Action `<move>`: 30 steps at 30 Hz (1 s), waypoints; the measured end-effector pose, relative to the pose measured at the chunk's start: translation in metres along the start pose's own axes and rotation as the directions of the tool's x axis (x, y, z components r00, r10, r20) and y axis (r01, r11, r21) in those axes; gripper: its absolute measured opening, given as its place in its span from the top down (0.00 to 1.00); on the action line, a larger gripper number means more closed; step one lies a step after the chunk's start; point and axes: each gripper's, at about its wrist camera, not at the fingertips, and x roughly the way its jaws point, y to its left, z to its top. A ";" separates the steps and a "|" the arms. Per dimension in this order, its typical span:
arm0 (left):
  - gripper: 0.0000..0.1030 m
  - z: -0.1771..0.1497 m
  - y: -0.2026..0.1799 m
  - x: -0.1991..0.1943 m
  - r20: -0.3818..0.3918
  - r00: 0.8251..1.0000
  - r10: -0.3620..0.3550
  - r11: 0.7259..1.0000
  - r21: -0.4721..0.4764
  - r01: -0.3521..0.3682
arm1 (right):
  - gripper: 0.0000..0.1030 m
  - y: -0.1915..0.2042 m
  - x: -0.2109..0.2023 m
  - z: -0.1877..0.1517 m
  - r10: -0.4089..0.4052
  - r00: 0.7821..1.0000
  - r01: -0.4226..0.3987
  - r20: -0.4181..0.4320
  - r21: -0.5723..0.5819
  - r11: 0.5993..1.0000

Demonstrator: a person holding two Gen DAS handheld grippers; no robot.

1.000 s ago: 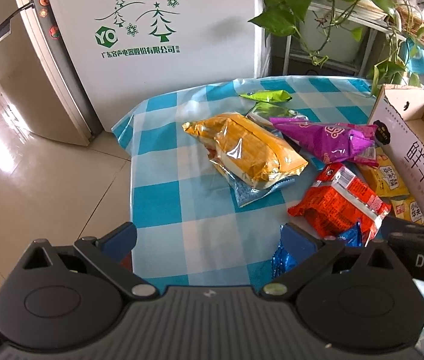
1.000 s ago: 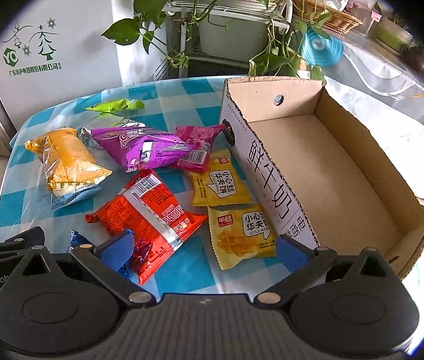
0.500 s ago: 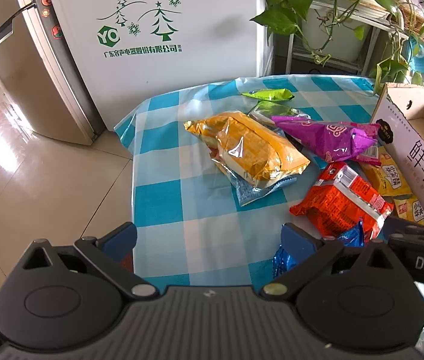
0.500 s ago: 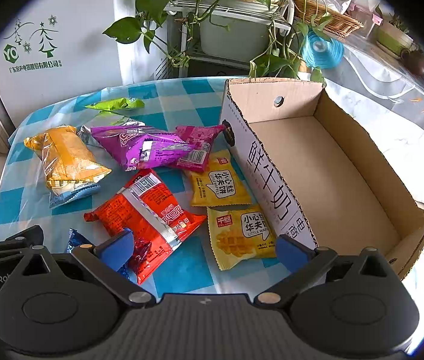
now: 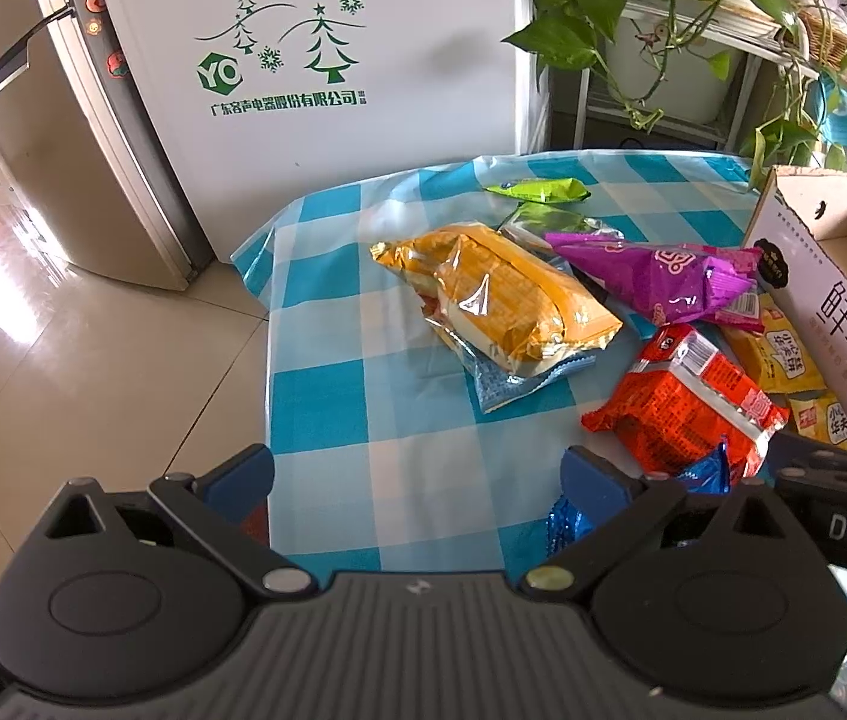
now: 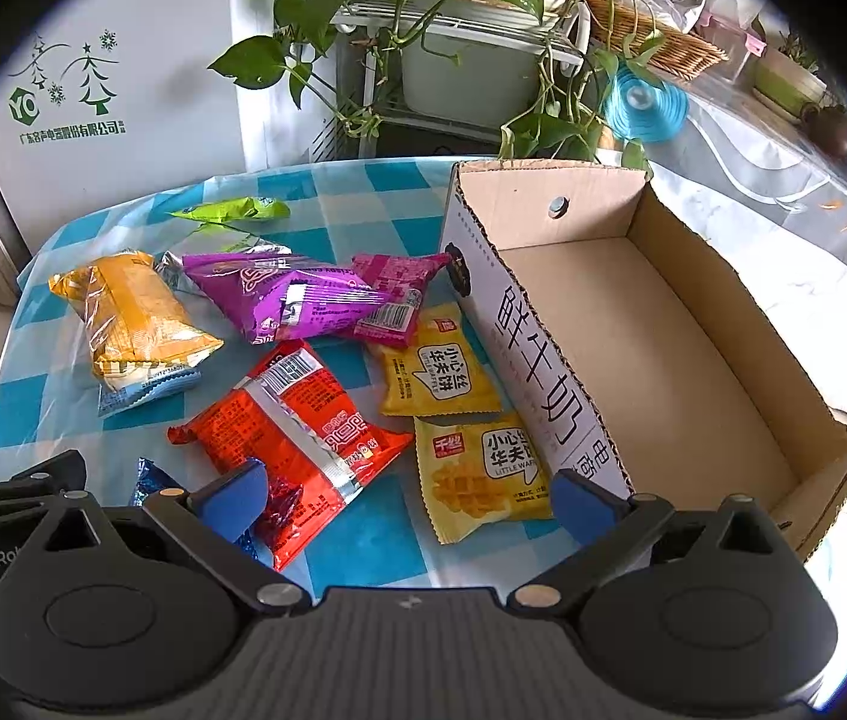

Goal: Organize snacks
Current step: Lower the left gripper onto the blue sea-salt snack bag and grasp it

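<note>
**Hovering over scattered snacks, both tongs spread**

Hanging above the near edge of the checked tabletop [image 5: 363, 360], the left tongs [image 5: 417, 474] are spread wide with nothing between their blue pads. The right tongs [image 6: 405, 492] are likewise spread and empty, poised over the red packet [image 6: 297, 420] and the nearer yellow waffle packet [image 6: 477, 474].

The snacks lie loose on the tabletop, left of the open cardboard box [image 6: 633, 324], whose inside holds nothing. A second yellow waffle packet [image 6: 435, 372] lies just beyond the nearer one, both close against the box's printed wall. The purple packet [image 6: 279, 300] overlaps a pink one [image 6: 393, 276]. Further left sits the orange packet [image 6: 129, 312] atop a pale blue wrapper [image 6: 141, 390]. A green packet [image 6: 231, 210] lies at the far side, and a shiny blue wrapper [image 6: 147, 480] near the left tongs.
</note>
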 end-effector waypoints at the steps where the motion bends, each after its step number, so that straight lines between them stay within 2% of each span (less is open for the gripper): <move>1: 0.02 0.000 0.000 0.000 0.000 1.000 0.000 1.000 0.000 0.000 | 0.00 0.000 0.000 0.000 0.000 1.000 0.000 0.000 0.000 1.000; 21: 0.02 0.001 0.002 -0.004 0.010 1.000 -0.016 1.000 -0.015 0.016 | 0.00 -0.003 -0.003 0.000 0.020 0.999 -0.020 0.029 -0.002 1.000; 30: 0.02 0.001 0.003 -0.007 0.023 0.999 -0.040 0.999 -0.022 0.040 | 0.00 -0.008 -0.006 -0.001 0.069 0.996 -0.070 0.055 0.016 0.997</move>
